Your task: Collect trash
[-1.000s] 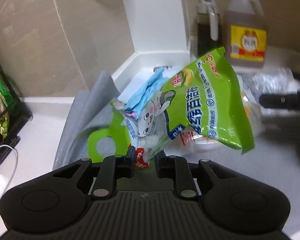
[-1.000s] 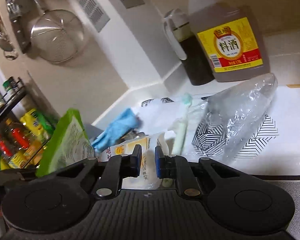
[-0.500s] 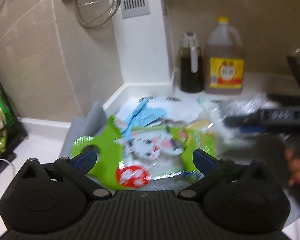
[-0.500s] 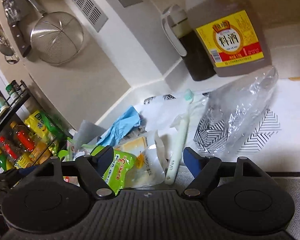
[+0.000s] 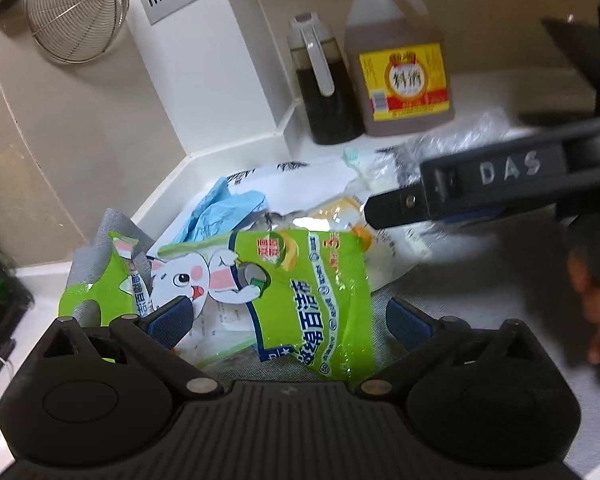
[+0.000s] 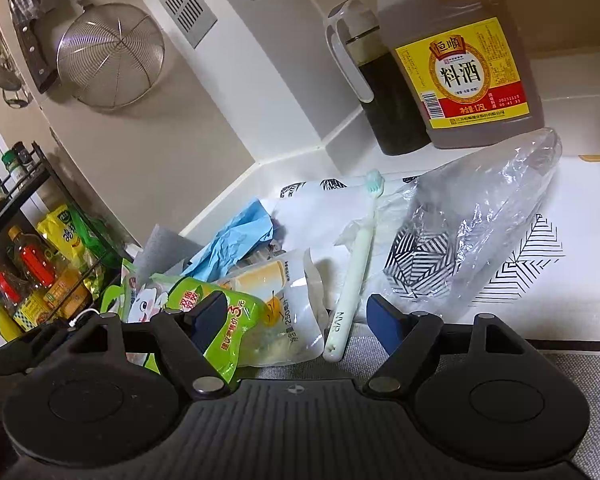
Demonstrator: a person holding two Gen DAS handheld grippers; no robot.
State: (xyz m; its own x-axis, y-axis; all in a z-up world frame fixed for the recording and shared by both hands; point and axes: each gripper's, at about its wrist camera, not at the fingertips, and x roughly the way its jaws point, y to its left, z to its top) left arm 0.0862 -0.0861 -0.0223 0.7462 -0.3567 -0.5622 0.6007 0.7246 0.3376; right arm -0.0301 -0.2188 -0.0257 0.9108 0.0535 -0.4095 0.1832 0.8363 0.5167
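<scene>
Trash heaped in the counter corner, both grippers spread above it.

The left gripper [image 5: 288, 316] is wide but its jaws are closing, the glossy green bag [image 5: 300, 292] lying loose between them on the grey mat [image 5: 452, 300], untouched. The right gripper [image 6: 296, 316] stands spread and empty over a white pouch [image 6: 288, 308] and one pale toothbrush [image 6: 356, 268]. Behind lie one crumpled blue glove [image 6: 236, 236] and one crinkled clear bag [image 6: 480, 216]. Walls close the left and back; two bottles [image 6: 460, 68] crowd the rear edge; bare mat lies open near the right.
</scene>
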